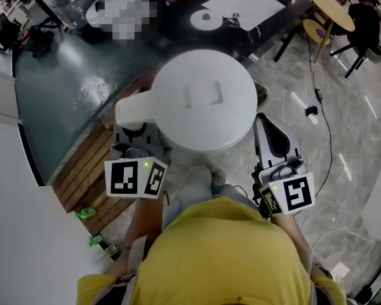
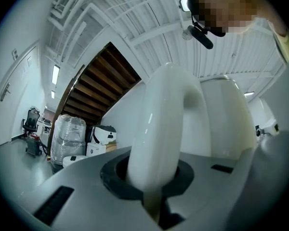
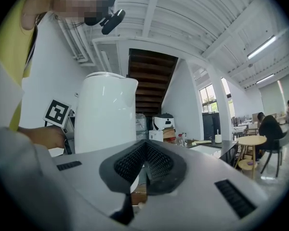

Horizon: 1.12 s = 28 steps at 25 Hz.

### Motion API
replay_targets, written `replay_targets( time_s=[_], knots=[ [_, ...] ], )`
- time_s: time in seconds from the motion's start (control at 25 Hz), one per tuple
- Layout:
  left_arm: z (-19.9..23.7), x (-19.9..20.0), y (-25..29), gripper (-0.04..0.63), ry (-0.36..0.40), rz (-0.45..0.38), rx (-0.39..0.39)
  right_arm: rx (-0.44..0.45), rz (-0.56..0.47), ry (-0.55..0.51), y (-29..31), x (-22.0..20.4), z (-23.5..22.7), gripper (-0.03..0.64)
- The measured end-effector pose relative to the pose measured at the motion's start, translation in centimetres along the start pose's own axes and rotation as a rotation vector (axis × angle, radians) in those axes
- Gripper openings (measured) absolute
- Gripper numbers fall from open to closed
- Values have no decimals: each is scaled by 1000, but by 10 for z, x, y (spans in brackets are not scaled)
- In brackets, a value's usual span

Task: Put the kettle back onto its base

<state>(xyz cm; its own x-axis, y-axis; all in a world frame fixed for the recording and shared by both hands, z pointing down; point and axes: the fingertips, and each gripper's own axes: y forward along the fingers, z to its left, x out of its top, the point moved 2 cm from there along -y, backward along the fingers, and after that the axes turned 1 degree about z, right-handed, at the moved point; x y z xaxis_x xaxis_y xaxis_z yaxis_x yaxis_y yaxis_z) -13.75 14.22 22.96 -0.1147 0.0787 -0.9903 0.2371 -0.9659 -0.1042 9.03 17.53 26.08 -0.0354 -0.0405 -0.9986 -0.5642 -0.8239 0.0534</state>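
A white kettle (image 1: 203, 97) hangs in the air below my head, seen from above with its round lid facing up. Its curved handle (image 2: 159, 129) runs down between the jaws of my left gripper (image 1: 134, 129), which is shut on it. In the right gripper view the kettle (image 3: 103, 112) stands upright to the left, apart from that gripper. My right gripper (image 1: 274, 138) is beside the kettle's right side, its ribbed pads together with nothing between them. A round white disc (image 1: 206, 18), likely the kettle's base, lies on the dark table (image 1: 178, 14) ahead.
A white sheet (image 1: 244, 4) lies on the dark table near the disc. A round wooden table (image 1: 330, 8) with a seated person stands at the far right. Wooden slats (image 1: 92, 170) run along the floor at the left. A cable (image 1: 320, 107) trails over the tiles.
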Motion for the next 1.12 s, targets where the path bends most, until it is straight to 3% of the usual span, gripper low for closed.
replay_targets(
  time_s=[0.72,1.12],
  knots=[
    [52,-16,86,38,-16,8,-126,-136,15,13,72,-10,-14,9],
    [61,-27,133,40,-24,16,-123,-113,5,5,120,-5,-45,9]
  ],
)
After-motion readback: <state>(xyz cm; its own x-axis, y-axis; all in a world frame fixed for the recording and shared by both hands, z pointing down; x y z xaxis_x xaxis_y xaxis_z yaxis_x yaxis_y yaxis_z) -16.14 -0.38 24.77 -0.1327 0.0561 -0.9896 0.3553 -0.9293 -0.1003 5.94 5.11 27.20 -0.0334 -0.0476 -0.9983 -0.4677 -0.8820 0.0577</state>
